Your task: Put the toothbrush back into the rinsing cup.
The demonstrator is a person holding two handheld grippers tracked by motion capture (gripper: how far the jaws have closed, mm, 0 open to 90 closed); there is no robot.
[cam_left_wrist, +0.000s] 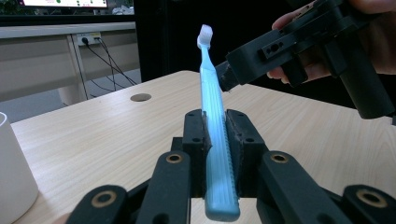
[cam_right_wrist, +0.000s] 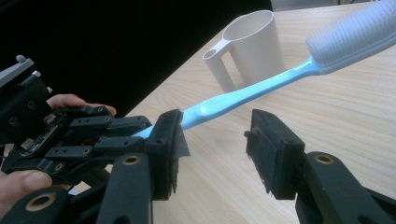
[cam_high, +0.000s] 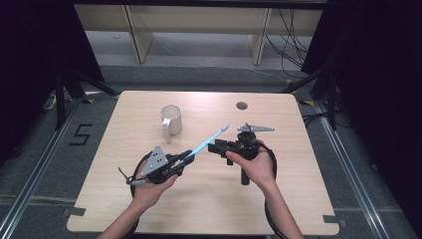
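A light blue toothbrush [cam_high: 209, 140] with a white bristle head slants up over the middle of the wooden table [cam_high: 149, 209]. My left gripper [cam_high: 186, 157] is shut on its handle [cam_left_wrist: 215, 107], the pads pressing both sides, as the left gripper view [cam_left_wrist: 219, 126] shows. My right gripper [cam_high: 213, 147] faces it from the right, open. In the right gripper view [cam_right_wrist: 212, 140] the brush's neck [cam_right_wrist: 261, 86] runs just beyond the left jaw, and no pad presses on it. A white cup [cam_high: 171, 119] with a handle stands upright behind the grippers.
A round cable hole [cam_high: 242, 105] lies in the table's far part. Pale furniture legs [cam_high: 259, 45] and loose cables [cam_high: 293, 45] stand on the floor beyond the table. Dark curtains flank both sides.
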